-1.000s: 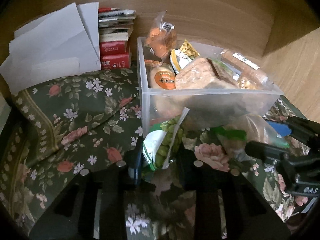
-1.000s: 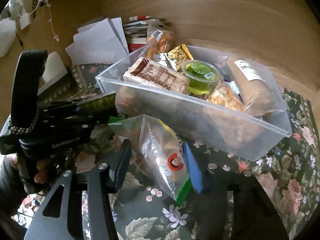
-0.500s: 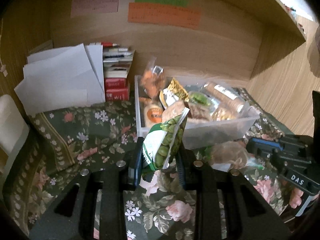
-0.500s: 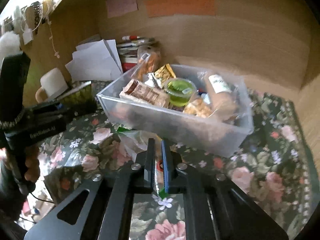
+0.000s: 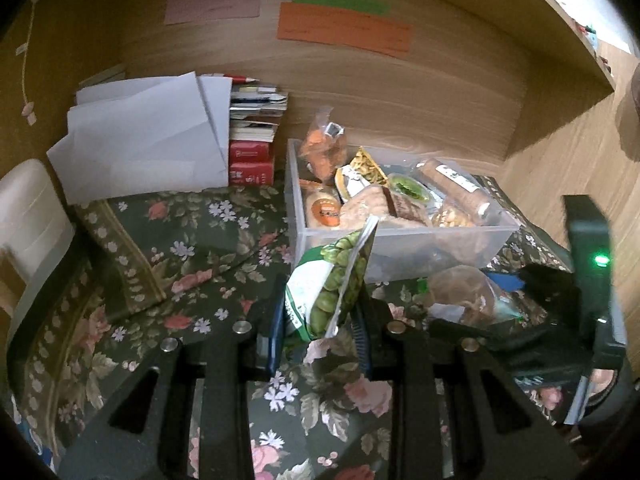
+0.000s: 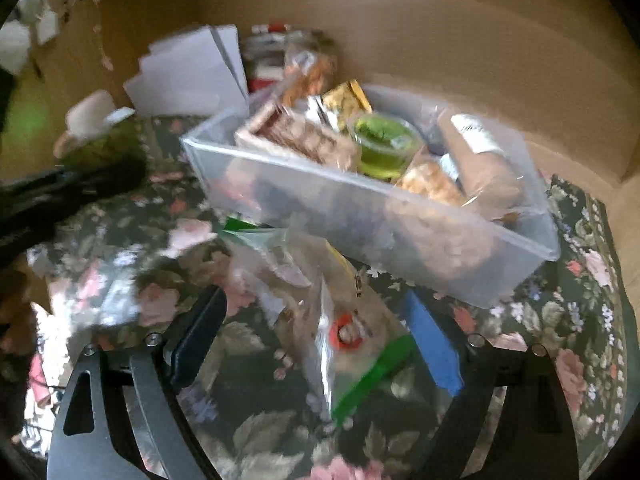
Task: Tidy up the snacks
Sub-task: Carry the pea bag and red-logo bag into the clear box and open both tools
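Left fingers (image 5: 276,332) pinch the green pea packet (image 5: 330,288) before the clear bin (image 5: 400,240); right fingers (image 6: 200,332) spread wide around the clear snack bag (image 6: 344,320) just before that bin.

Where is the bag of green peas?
In the left wrist view, the green pea bag is pinched in the left tool, just in front of the clear snack box.

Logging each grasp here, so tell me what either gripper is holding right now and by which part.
The left gripper pinches the green pea packet by its lower end. The right gripper is open, holding nothing.
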A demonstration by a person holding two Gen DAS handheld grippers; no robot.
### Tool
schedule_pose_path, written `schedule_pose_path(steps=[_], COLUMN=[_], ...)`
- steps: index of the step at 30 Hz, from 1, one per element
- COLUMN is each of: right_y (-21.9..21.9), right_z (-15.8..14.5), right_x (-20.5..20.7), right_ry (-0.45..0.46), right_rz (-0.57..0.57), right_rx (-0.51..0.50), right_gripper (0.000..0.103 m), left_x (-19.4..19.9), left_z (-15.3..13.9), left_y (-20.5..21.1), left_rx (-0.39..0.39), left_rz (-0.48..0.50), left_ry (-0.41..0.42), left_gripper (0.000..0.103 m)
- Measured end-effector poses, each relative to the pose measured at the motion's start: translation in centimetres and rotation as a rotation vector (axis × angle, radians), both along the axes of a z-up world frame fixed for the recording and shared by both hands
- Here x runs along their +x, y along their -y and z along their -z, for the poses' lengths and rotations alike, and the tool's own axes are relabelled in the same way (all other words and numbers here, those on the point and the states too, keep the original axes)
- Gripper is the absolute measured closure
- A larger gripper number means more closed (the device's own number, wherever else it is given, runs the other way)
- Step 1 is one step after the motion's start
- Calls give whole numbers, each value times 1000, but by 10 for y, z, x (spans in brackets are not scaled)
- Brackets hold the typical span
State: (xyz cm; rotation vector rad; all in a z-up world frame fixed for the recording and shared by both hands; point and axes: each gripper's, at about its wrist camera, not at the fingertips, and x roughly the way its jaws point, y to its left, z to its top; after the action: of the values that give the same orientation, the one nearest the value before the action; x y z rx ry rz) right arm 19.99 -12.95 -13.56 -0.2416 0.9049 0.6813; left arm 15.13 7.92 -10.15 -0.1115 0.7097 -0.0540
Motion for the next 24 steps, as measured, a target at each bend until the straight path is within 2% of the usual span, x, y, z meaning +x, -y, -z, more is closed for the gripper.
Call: schedule_pose_path(steps=[4,5,8,18,24], right_y=[-3,-3,-3,22,35], right_z=[5,3,-4,-58,-85], right_x=[7,5,-3,-23,-7], right_ry=[-19,-13,16,123,185], right_rz=[13,2,0,17,70], right_rx=[5,7,2,96,157], right_gripper=[37,46,56,57,57], left_x=[-1,0,4,28,46], left_z=[-1,-1,-5,-21,-33], left_y=[-2,-2,-1,10,19], left_rx=[9,11,9,4,22], left_rz=[-1,-1,3,29,39], left_ry=[5,7,19,66,95], left_gripper=[74,74,74,74,74])
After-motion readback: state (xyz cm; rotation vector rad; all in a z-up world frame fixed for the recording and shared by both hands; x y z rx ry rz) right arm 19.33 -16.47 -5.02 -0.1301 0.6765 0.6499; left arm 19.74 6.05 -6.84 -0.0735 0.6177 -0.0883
